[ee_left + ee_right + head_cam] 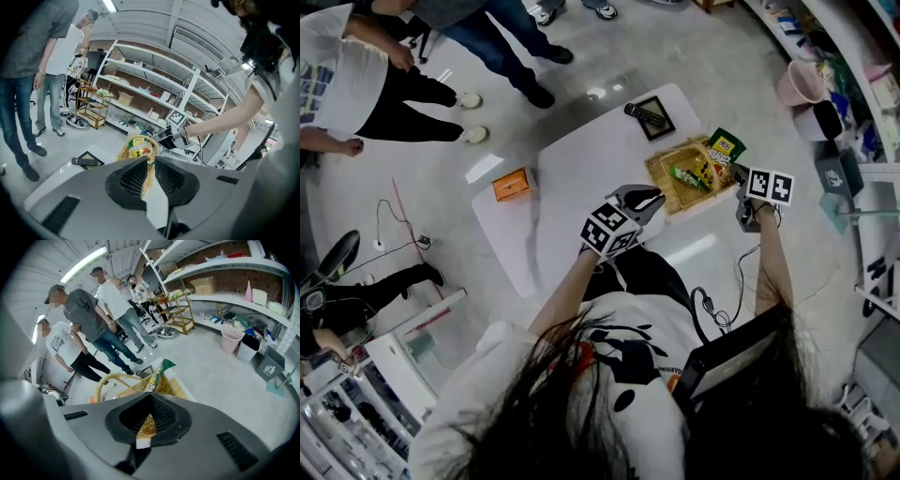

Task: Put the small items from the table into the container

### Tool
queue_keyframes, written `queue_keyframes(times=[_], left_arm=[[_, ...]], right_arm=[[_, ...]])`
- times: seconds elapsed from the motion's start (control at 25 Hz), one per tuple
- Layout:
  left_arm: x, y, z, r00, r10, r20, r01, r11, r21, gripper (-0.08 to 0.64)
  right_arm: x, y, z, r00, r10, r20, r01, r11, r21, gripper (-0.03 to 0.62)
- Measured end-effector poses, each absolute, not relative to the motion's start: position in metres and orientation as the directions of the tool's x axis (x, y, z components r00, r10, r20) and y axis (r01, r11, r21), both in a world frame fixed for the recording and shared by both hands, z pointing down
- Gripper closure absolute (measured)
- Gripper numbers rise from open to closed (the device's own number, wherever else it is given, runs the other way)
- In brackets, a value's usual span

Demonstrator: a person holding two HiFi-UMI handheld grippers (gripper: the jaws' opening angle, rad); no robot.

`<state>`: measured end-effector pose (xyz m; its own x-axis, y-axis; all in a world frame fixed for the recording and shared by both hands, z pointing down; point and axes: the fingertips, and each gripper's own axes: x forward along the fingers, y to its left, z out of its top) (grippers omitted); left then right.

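A wicker basket [661,166] stands at the right end of the white table [572,173] and holds several snack packets [689,175]. A green packet [727,144] leans on its far rim. My left gripper [649,199] hovers at the basket's near left edge, its jaws a narrow gap apart with nothing between them. In the left gripper view the basket [123,152] and a green-yellow packet [139,146] lie just past the left gripper [151,159]. My right gripper [737,178] is shut and empty at the basket's right side. In the right gripper view the right gripper [151,394] points down at the basket [105,380].
A black remote [645,114] lies on a dark framed board at the table's far end. An orange box [511,184] sits at the left end. Several people stand beyond the table. A pink bin [802,82] and shelves are at the right.
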<state>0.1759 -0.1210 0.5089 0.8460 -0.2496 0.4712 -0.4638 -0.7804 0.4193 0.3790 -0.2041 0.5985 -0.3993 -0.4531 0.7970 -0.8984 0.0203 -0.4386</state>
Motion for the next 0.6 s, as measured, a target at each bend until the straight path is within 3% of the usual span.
queue_keyframes(times=[0.2,0.4,0.44,0.48,0.6], left_arm=[[0.17,-0.124,0.511,0.84,-0.247,0.483,-0.469,-0.777,0.42,0.518],[0.163,-0.129,0.514,0.839,-0.244,0.486,-0.469,-0.776,0.42,0.518],[0.161,-0.13,0.514,0.839,-0.246,0.486,-0.47,-0.776,0.421,0.518],[0.16,-0.131,0.514,0.839,-0.247,0.485,-0.472,-0.775,0.421,0.518],[0.156,-0.131,0.512,0.839,-0.251,0.482,-0.473,-0.775,0.42,0.518]], right_arm=[[0.371,-0.181,0.634,-0.379,-0.364,0.851,-0.915,0.014,-0.402,0.58],[0.372,-0.175,0.644,-0.332,-0.359,0.872,-0.937,0.018,-0.349,0.572],[0.372,-0.173,0.644,-0.33,-0.353,0.875,-0.937,0.015,-0.348,0.545],[0.372,-0.172,0.644,-0.331,-0.351,0.876,-0.936,0.008,-0.351,0.465],[0.376,-0.172,0.634,-0.32,-0.389,0.864,-0.933,-0.029,-0.358,0.445]])
